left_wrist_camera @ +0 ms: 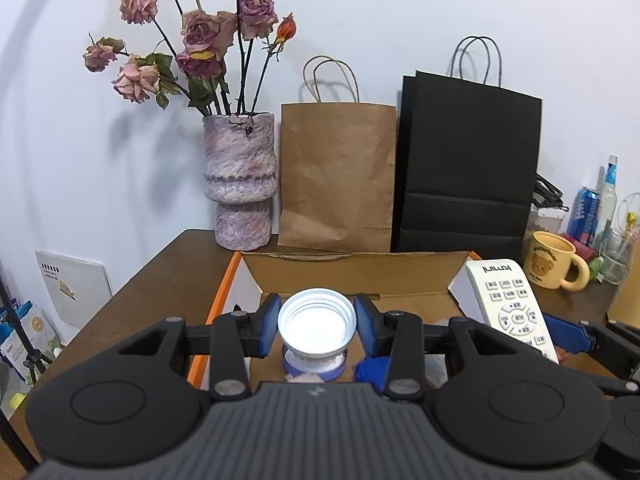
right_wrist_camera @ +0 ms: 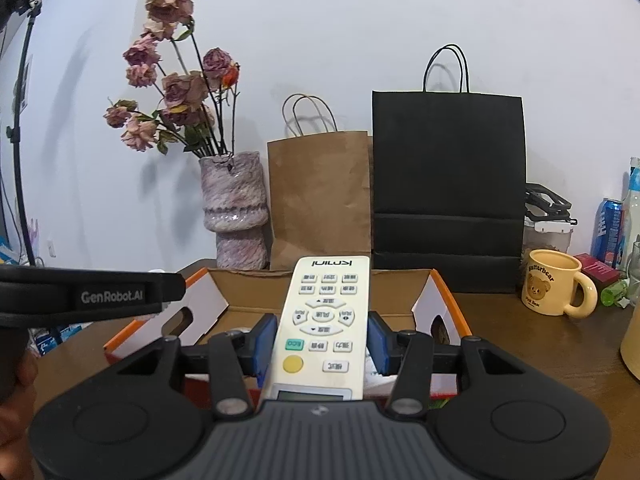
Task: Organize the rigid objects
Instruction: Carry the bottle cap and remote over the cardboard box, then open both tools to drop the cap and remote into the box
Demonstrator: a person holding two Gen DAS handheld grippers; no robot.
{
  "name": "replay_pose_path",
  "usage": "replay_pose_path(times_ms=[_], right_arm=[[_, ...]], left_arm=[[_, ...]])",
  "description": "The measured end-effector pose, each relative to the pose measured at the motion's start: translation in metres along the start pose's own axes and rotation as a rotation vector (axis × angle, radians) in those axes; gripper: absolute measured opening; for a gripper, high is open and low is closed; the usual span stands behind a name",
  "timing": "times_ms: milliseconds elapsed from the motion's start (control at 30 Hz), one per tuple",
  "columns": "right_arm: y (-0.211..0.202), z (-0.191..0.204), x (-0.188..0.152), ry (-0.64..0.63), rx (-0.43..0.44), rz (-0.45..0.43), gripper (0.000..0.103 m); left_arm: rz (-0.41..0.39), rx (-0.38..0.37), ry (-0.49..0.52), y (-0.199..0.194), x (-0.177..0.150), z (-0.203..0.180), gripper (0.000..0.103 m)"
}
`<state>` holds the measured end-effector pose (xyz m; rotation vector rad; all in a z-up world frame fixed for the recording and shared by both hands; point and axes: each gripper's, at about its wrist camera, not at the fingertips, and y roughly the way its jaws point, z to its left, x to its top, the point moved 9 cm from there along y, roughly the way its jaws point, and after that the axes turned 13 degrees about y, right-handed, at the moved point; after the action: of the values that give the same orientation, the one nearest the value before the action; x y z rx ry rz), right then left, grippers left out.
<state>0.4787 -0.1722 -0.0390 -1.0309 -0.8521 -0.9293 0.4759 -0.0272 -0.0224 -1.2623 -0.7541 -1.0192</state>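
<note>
My left gripper (left_wrist_camera: 317, 320) is shut on a small white threaded jar (left_wrist_camera: 317, 330) whose open mouth faces the camera; the blue pads press its sides. It hangs over the open cardboard box with orange edges (left_wrist_camera: 218, 300). My right gripper (right_wrist_camera: 322, 336) is shut on a white remote control (right_wrist_camera: 324, 300), held lengthwise with its buttons up, above the same box (right_wrist_camera: 256, 288). The remote (left_wrist_camera: 510, 304) also shows at the right in the left wrist view. In the right wrist view the left gripper's black body (right_wrist_camera: 92, 296) crosses the left side, and its fingertips are hidden.
Inside the box lie a blue-and-white round item (left_wrist_camera: 314, 366) and a blue lump (left_wrist_camera: 370, 370). Behind it stand a vase of dried roses (left_wrist_camera: 240, 184), a brown paper bag (left_wrist_camera: 336, 176) and a black paper bag (left_wrist_camera: 464, 168). A yellow bear mug (right_wrist_camera: 554, 282), a can (right_wrist_camera: 606, 232) and bottles stand at the right.
</note>
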Motion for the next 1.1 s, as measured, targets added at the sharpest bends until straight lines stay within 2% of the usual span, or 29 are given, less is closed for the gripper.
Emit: replay_pose_path(times_ms=[433,1100], right_arm=[[0.051,-0.007,0.017,0.02,0.009,-0.006,0.047],[0.109,-0.018,0.015,-0.03,-0.007,0.048,0.047]], left_arm=[[0.012,0.021,-0.024,0.044,0.013,0.01,0.041],[0.095,0.052,0.013,0.104,0.003,0.013,0.041]])
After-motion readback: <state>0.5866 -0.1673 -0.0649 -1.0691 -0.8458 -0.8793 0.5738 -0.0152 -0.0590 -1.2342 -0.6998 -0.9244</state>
